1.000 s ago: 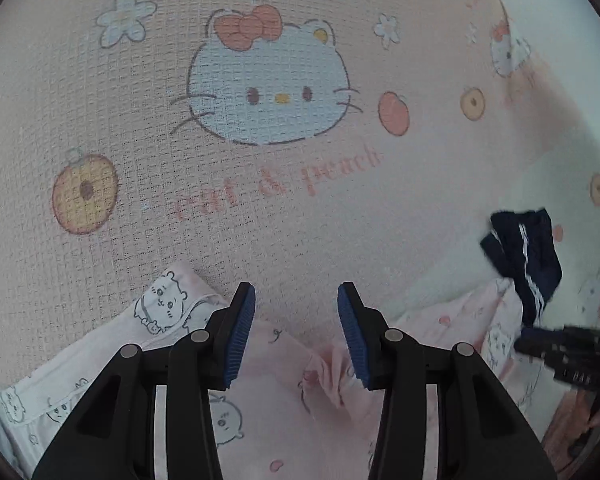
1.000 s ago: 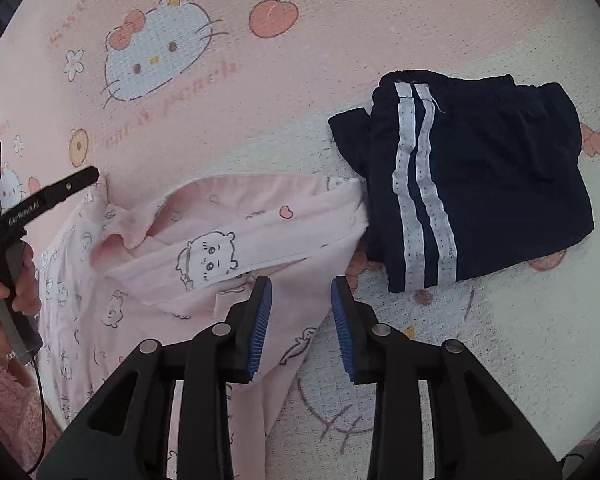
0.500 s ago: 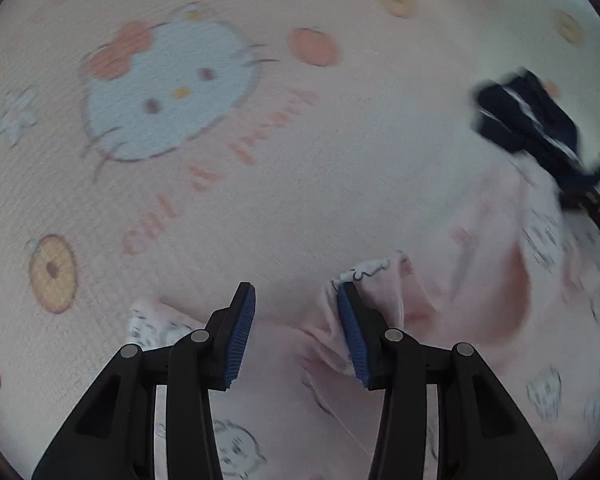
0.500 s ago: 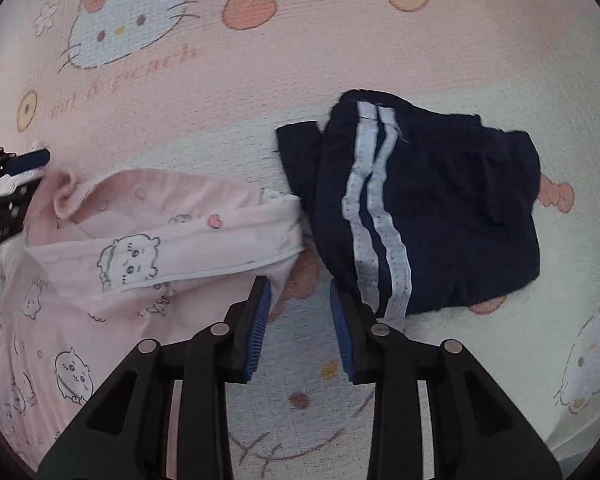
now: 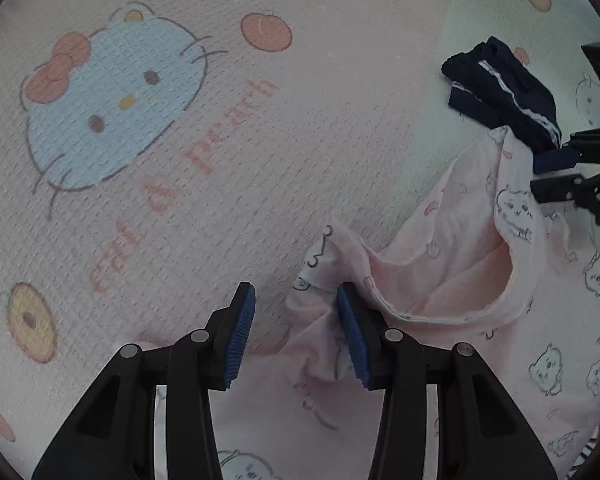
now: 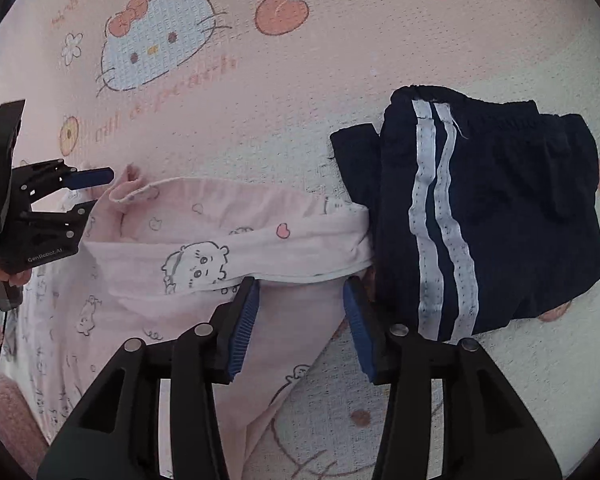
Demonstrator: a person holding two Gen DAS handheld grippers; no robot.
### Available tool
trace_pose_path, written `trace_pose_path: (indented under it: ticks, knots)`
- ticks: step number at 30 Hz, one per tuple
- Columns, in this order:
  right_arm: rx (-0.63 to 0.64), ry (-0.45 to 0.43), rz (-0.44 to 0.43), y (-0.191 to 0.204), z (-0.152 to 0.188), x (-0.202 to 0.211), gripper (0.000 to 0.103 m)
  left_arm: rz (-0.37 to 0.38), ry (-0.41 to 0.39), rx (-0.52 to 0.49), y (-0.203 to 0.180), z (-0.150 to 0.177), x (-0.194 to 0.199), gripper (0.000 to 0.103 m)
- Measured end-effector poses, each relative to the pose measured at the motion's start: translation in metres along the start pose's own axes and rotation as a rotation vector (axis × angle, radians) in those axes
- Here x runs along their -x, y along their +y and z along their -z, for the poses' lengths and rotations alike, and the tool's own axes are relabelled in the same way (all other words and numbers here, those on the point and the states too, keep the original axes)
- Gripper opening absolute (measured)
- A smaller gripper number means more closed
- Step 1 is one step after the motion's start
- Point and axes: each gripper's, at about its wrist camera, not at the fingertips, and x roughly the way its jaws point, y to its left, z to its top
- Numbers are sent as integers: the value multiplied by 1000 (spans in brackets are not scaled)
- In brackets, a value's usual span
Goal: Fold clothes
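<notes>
Two open claws hover at the waistband of a pink garment on a printed blanket.

The blanket spans everything; the pink garment lies rumpled on it, one end touching the folded navy shorts. The left claw gapes with a bunched waistband corner against its right pad; the right claw gapes over the opposite hem. To do this well, I judge each should pinch one corner fully, then pull apart to flatten before folding.
</notes>
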Motion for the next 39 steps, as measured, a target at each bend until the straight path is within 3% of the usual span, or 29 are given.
trace_pose_path:
  ticks: [2,3,4,5,6,9,12,14,15,17,19,21,22,23,24,27,29,30,31,34,36,39]
  knots:
    - [30,-34,1,6,1,-1,50,40,-26,8,-3,-5,-4,45]
    - [69,-47,11,10,3,-2,43,57,-27,28,-2,-7,-6,45]
    - [92,-55,28,10,0,-4,33,75,-32,59,1,-8,-5,40]
    - [63,-59,4,7,0,-3,5,93,-38,85,3,-8,-4,20]
    - [33,-63,-20,5,0,-2,4,93,-44,108,5,-8,-2,9]
    - [-37,-116,-69,-13,-3,14,4,12,-68,228,21,-4,7,5]
    - [-91,-204,-64,-37,-9,33,3,1,-97,385,50,2,15,5]
    - [-174,-182,-38,-59,-11,29,3,-20,-71,439,63,3,8,7]
    - [-220,-164,-1,-72,-11,27,3,-40,-38,442,64,3,2,8]
    - [-212,-146,-28,-66,-12,24,1,-56,-31,429,62,-1,2,10]
    - [-204,-129,-55,-60,-13,21,8,-51,-34,434,61,-6,8,10]
    - [-196,-112,-82,-54,-14,19,14,-46,-88,421,57,-7,22,15]
    - [-192,-103,-95,-51,-15,17,20,-57,-108,401,54,-6,29,23]
    - [-188,-94,-109,-48,-15,16,33,-65,-123,382,51,-6,34,37]
    - [-184,-86,-123,-45,-16,15,37,-60,-117,368,50,-4,35,42]
    - [-172,-60,-163,-36,-17,11,37,-66,-77,320,50,6,31,43]
    - [-117,-64,-177,-21,-21,5,30,-125,-36,280,45,8,20,43]
    - [-68,-75,-177,-10,-25,1,13,-144,-9,276,44,10,14,43]
    - [-18,-87,-178,1,-28,-3,6,-142,-1,286,45,13,11,43]
    - [192,-121,-215,35,-25,5,5,-108,-23,341,53,20,15,43]
    - [316,-120,-166,45,-18,12,5,-88,-23,357,61,31,22,44]
    - [165,-81,-11,13,-26,0,5,-90,-29,348,68,40,29,44]
